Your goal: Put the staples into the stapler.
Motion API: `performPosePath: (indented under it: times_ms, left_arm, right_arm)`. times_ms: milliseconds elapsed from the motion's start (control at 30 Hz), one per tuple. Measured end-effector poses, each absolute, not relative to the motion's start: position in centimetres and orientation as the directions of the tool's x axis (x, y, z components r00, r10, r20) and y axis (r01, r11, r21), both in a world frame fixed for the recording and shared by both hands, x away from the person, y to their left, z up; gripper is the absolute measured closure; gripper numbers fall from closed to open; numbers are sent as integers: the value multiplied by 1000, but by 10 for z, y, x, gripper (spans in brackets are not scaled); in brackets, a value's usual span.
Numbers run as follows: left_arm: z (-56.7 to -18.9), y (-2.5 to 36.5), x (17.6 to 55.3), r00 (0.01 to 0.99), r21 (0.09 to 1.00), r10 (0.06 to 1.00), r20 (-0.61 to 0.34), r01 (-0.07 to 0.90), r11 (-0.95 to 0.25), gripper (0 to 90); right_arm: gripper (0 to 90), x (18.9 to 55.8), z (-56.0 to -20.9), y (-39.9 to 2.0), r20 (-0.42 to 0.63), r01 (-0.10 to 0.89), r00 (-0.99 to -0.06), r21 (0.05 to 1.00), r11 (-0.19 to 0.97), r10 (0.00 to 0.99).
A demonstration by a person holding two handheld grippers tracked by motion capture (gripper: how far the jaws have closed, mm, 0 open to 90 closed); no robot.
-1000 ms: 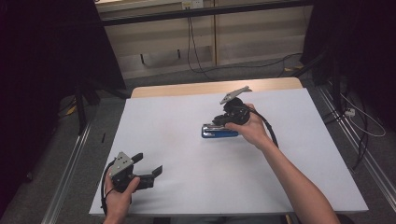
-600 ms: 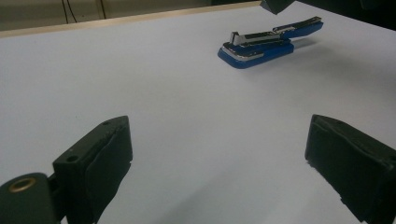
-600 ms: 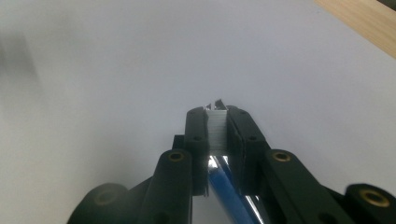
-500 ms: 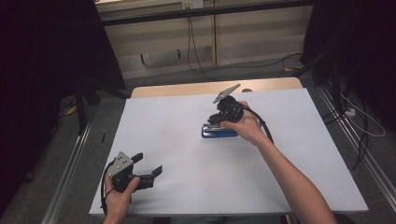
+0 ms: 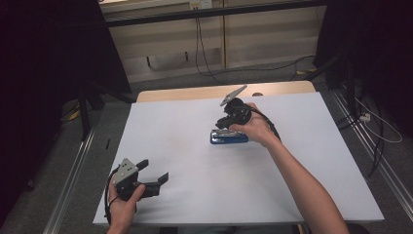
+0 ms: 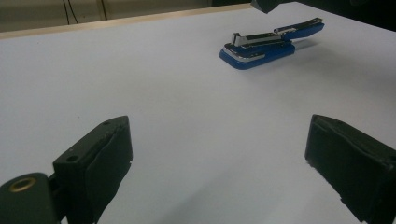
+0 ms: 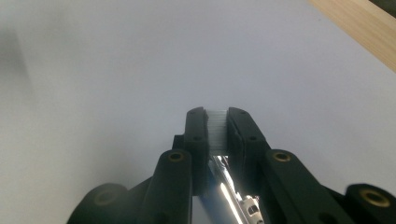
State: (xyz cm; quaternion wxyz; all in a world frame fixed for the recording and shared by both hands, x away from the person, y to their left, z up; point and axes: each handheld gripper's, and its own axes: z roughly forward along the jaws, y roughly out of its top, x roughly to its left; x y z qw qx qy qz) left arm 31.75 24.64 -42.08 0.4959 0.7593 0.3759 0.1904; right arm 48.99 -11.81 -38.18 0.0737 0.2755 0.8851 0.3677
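Observation:
A blue stapler point(image 5: 229, 138) with a chrome top lies flat on the white table point(image 5: 185, 195), right of centre; it also shows far off in the left gripper view point(image 6: 266, 44). My right gripper point(image 5: 223, 125) hovers just above the stapler's far side, tilted down. Its jaws are shut on a narrow pale ridged strip point(image 7: 217, 128), which looks like a strip of staples, with shiny metal behind it. My left gripper point(image 5: 153, 170) rests at the near left of the table, open point(image 6: 219, 126), with nothing between its jaws, pointing toward the stapler.
A bare wooden strip point(image 5: 195, 92) runs along the table's far edge. Metal rails point(image 5: 73, 180) flank the table on both sides. Cables point(image 5: 380, 131) lie on the floor at the right and at the back.
My right gripper has shifted slightly left over the stapler and tilted a little, still gripping the strip. The left gripper has stayed where it was.

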Motion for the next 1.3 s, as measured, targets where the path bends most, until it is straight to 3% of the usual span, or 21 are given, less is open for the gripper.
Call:
performPosePath:
  times_ms: [267, 800, 1300]
  left_arm:
    - [-422, 245, 318, 645, 895, 759, -88, 386, -224, 76]
    - [-422, 245, 318, 648, 891, 758, -80, 387, -236, 76]
    - [-422, 244, 318, 646, 893, 760, -77, 384, -235, 76]
  right_arm:
    - [790, 494, -382, -122, 60, 404, -847, 718, 567, 528]
    - [790, 504, -387, -116, -48, 289, -894, 697, 657, 445]
    - [791, 507, -401, -111, -32, 259, -926, 670, 696, 375]
